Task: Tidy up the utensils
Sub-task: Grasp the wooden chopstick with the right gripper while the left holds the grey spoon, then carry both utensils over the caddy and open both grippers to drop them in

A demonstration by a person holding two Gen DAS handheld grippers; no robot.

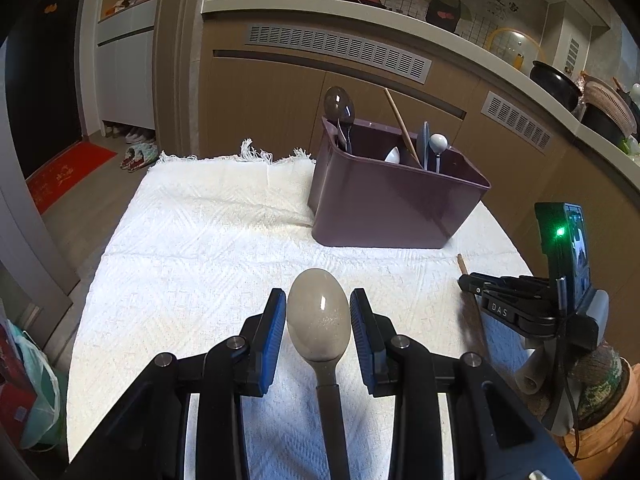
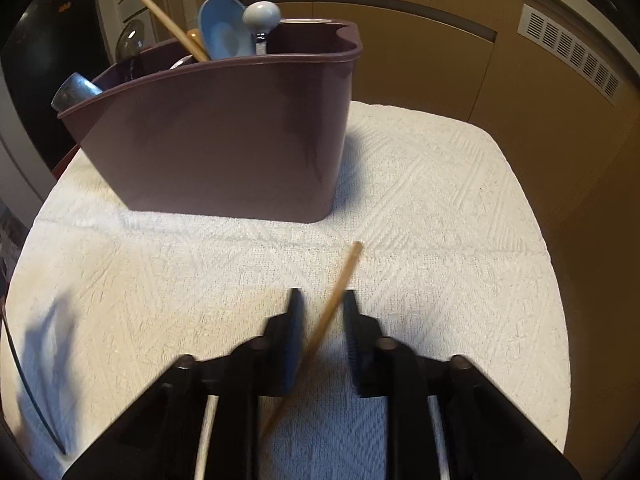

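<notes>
Left gripper (image 1: 319, 322) spread wide around spoon (image 1: 319, 316), right gripper (image 2: 319, 312) parted — chopstick (image 2: 336, 300) between, purple caddy (image 2: 224, 140) behind

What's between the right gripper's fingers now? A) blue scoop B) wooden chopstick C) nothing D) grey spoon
B: the right wrist view shows a wooden chopstick lying on the white cloth, running diagonally through the gap of the right gripper, whose jaws stand apart and not clamped on it.

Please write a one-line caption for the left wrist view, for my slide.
Open left tongs straddle a grey spoon lying on the white cloth, with the purple utensil holder behind.
</notes>
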